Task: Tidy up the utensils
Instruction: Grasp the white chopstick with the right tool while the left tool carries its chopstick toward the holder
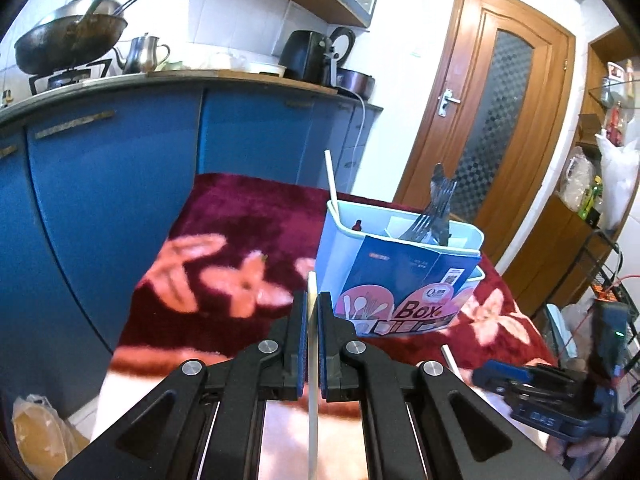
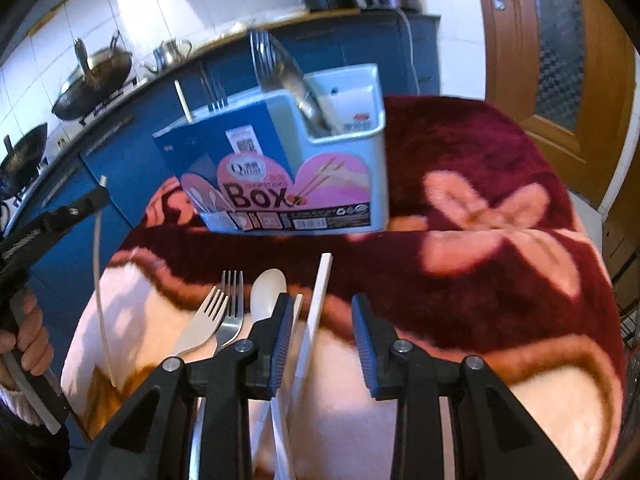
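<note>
My left gripper (image 1: 313, 296) is shut on a thin white chopstick (image 1: 313, 360) that runs upright between its pads, in front of the pale blue utensil box (image 1: 400, 276). Forks (image 1: 434, 208) and another white chopstick (image 1: 331, 176) stand in the box. In the right wrist view my right gripper (image 2: 322, 300) hangs low over the blanket, jaws apart, with a white chopstick (image 2: 318, 304) lying between them and a gap at the right pad. A white spoon (image 2: 269, 290), a pale fork (image 2: 204, 320) and a metal fork (image 2: 232, 304) lie just left of it.
The box (image 2: 300, 168) stands on a red flowered blanket (image 2: 500, 240) covering the table. Blue cabinets (image 1: 120, 184) with a stove and wok (image 1: 68, 40) rise behind it. A wooden door (image 1: 500, 120) is at the right. A hand (image 2: 28, 336) holds the left gripper (image 2: 92, 200).
</note>
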The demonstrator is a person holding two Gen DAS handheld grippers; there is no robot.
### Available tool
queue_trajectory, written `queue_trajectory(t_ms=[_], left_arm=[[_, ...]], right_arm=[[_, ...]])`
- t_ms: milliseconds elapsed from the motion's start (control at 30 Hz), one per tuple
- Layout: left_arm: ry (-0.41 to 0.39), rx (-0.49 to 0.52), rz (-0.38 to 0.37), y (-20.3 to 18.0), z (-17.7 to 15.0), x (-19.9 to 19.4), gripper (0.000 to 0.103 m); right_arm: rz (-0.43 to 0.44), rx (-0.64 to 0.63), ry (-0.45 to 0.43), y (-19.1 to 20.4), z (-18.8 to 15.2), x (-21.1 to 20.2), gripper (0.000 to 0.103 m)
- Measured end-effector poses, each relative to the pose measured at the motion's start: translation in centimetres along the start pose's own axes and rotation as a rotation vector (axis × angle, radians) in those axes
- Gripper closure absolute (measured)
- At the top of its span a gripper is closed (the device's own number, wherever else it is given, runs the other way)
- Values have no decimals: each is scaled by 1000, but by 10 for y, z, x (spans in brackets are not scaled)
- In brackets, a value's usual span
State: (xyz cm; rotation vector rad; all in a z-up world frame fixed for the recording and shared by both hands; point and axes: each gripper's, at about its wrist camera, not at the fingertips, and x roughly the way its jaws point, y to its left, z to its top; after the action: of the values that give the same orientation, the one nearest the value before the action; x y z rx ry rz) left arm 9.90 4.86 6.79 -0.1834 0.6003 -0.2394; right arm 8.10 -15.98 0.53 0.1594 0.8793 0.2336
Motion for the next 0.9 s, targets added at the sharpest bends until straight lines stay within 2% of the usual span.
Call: queue_trajectory(t_ms=[100,267,433,567,600,700,833,900], left_arm=[[-13,6,-11,0,0,-3,99],[-33,16,-19,-1,0,-8,99],[-36,8,-37,-1,0,-9,99],[-36,-20,-111,1,3,-10,99],[-39,-22,-114,0,4,-11,99],[-46,-20,-112,-4,6,-13,99],[-61,-21,-106,-7,10,-16,99],[-72,-18,-102,-9,12,-18,99]], right_arm=[[-9,-20,40,3,4,12,81],[-35,-34,74,7,11,24,82],[-20,-22,118,6,17,35,83],[2,14,145,0,21,39,83],[2,12,146,0,21,39,86],[4,10,132,-1,22,35,93],[19,20,67,-4,20,20,94],[19,18,8,-5,20,5,94]])
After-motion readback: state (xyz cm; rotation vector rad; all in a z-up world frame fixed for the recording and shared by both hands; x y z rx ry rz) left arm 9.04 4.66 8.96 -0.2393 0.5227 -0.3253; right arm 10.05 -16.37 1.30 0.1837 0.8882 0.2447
